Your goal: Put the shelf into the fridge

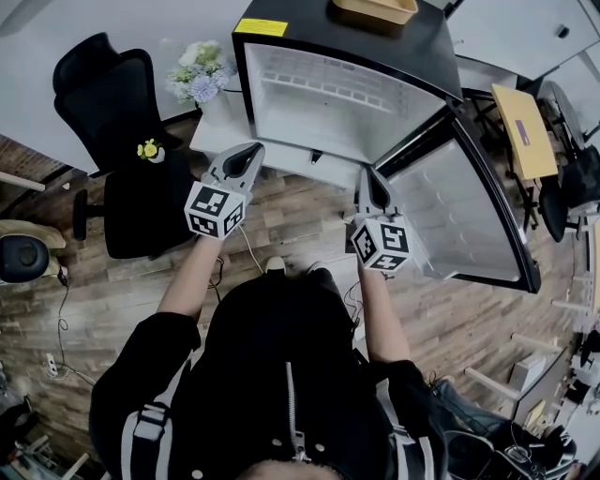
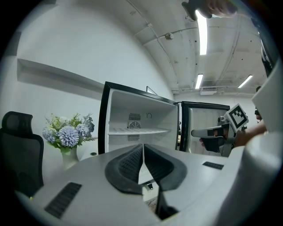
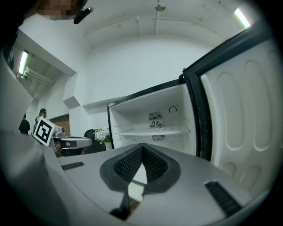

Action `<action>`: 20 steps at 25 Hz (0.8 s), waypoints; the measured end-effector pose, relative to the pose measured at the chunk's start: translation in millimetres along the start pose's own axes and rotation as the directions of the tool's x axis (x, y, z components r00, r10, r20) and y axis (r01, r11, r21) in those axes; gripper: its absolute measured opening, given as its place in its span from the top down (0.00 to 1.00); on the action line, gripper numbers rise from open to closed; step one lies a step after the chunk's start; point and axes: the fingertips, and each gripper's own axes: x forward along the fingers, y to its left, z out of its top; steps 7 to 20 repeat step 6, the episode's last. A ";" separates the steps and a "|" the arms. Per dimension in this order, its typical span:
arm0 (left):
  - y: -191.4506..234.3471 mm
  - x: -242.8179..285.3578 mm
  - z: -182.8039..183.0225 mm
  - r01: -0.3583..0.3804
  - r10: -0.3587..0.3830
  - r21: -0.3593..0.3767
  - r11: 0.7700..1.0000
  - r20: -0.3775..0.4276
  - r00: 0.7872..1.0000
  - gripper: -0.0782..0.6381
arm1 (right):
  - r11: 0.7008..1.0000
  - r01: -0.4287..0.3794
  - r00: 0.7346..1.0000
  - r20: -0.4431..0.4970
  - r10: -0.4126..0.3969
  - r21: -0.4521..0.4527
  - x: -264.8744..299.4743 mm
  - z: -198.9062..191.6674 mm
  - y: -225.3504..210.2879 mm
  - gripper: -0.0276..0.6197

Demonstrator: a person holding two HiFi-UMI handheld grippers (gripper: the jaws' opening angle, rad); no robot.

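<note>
A small fridge stands open in front of me, its door swung out to the right. A white shelf lies level across the inside, below the round vent; the right gripper view shows the same shelf. My left gripper points at the fridge's left half, and its jaws meet at the tips with nothing between them. My right gripper hangs near the door hinge, shut and empty. Each gripper shows in the other's view: the right gripper and the left gripper.
A black office chair stands at the left with a small yellow flower on its seat. A vase of blue and white flowers sits on a white surface beside the fridge. A wooden tray rests on the fridge top.
</note>
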 end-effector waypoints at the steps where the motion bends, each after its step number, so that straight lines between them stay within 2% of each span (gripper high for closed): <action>1: -0.7 -0.2 -0.9 0.000 0.000 0.000 1.000 -0.002 1.000 0.85 | 1.000 0.001 1.000 -0.001 -0.001 0.000 -0.9 -0.5 0.2 0.95; 20: -3.8 -2.9 -6.7 -0.002 0.002 -0.005 1.000 -0.013 1.000 0.85 | 1.000 0.003 1.000 -0.008 -0.003 0.002 -5.8 -3.7 1.8 0.95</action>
